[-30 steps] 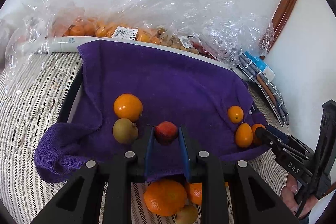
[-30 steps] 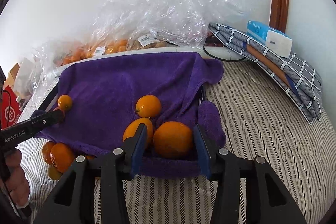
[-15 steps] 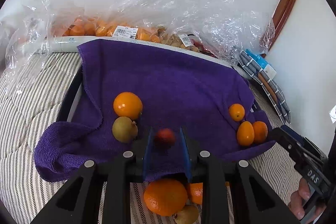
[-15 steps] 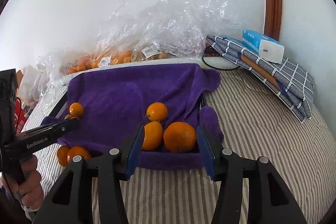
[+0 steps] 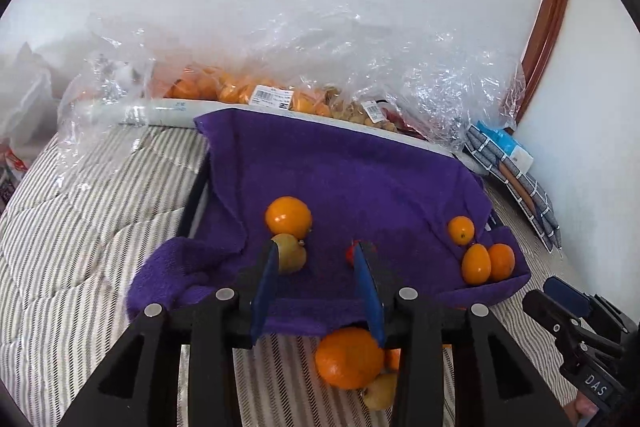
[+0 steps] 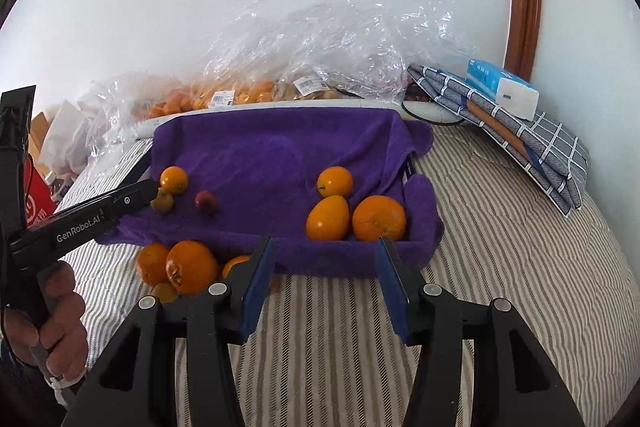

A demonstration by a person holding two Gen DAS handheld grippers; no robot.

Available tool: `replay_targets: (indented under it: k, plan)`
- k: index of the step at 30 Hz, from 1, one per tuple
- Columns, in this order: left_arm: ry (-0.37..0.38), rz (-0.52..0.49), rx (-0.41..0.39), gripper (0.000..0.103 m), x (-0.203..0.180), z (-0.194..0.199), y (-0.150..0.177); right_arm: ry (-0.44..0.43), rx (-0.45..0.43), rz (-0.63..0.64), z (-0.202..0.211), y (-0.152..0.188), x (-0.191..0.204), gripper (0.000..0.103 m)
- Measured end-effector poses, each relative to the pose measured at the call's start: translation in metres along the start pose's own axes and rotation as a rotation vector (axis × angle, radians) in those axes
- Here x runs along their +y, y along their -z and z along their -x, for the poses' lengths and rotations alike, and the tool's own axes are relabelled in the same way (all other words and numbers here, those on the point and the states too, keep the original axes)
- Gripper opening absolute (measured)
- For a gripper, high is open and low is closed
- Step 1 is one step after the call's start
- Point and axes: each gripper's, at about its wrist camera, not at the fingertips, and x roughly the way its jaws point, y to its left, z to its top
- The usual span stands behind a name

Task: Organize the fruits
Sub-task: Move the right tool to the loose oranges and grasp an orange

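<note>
Having just opened, the left tongs (image 5: 316,259) leave the small red fruit (image 6: 206,201) free on the purple towel (image 5: 360,187) just ahead; the right tongs (image 6: 324,255) are open too, empty, behind three orange citrus fruits (image 6: 352,207).

Six fruits lie on one purple towel (image 6: 280,147): four orange citrus (image 6: 379,218), in a group of three at the right and a single one (image 6: 173,179) at the left, plus one yellow-green fruit (image 6: 162,200) and one small red fruit (image 6: 206,201). In front of the towel on the striped bed (image 6: 500,227) sits a heap (image 6: 191,267) of at least three oranges and one or two yellowish fruits, partly hidden. Behind are several clear bags of fruit (image 6: 224,95), too crumpled to count, and one tissue box (image 6: 502,89).
</note>
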Motion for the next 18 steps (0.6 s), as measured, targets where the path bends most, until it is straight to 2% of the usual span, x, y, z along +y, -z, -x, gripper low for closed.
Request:
replay_targets:
  k: [7,18]
  plan:
    - [-0.020,0.015,-0.030,0.037,0.018,0.028,0.015,-0.021,-0.002,0.010,0.015,0.003,0.011,0.051]
    - [-0.070,0.086,-0.031,0.037,0.062,0.061,0.038,-0.051,0.025,0.020,0.018,0.014,0.024,0.051]
